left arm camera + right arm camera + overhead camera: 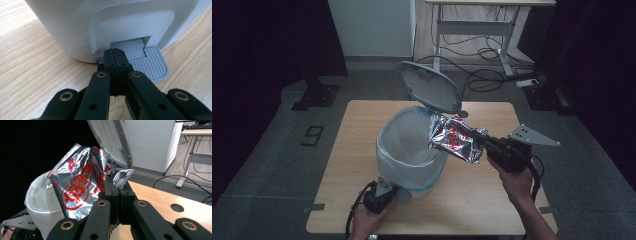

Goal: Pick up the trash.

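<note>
- My left gripper [115,53] sits at the bottom centre of the left gripper view, jaws clenched together with nothing between them, tips pressing down on the grey pedal [150,63] at the foot of the bin [75,27].
- I keep it there because the pedal props the lid [429,85] up, which leaves the mouth open in the middle of the high view.
- My right gripper [117,186] grasps the foil wrapper [77,185] by its crumpled right edge, so the bulk of it hangs free to the left, ready to drop.
- The wrapper [454,140] is in the air over the bin's right rim, under the raised lid, not yet inside the bag liner [407,140].
- I can't quite tell whether it brushes the lid.
- Left hand [369,217] is low at the bottom edge of the table [492,200], gripper pointing up-frame at the bin's base.
- Right hand [514,182] is lifted at lower right, gripper angled up-left toward the opening.
</note>
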The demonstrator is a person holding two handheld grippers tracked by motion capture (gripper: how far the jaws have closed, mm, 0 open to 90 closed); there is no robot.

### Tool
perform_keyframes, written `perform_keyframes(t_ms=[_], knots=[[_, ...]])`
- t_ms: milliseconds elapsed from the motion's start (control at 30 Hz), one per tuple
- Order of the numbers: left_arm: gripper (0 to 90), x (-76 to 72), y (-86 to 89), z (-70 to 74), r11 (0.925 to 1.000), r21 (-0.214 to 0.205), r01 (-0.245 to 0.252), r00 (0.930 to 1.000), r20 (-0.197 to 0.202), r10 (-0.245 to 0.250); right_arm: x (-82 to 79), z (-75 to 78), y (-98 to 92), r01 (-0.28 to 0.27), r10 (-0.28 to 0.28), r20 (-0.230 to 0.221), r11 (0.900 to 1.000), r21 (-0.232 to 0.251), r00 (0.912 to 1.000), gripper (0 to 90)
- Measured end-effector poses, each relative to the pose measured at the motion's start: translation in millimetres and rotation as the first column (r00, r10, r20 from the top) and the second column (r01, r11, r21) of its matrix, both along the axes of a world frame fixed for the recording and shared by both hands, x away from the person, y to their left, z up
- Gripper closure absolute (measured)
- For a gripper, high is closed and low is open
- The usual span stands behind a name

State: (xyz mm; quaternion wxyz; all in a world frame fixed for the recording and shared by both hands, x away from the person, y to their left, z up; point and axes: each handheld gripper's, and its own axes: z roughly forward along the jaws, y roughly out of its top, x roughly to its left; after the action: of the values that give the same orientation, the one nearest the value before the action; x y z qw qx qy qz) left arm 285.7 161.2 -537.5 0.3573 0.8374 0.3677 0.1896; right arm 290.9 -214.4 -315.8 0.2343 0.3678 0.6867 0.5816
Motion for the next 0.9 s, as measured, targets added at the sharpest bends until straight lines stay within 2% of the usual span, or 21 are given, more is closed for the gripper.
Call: perform_keyframes(t_ms=[900], knots=[[90.0, -0.6, -0.3, -0.2, 1.0, 0.001, 0.0, 1.0, 0.002, 0.0, 14.6, 1.9, 19.4, -0.019, 0.019, -0.009, 0.9998, 0.007, 0.9998, 88.1]])
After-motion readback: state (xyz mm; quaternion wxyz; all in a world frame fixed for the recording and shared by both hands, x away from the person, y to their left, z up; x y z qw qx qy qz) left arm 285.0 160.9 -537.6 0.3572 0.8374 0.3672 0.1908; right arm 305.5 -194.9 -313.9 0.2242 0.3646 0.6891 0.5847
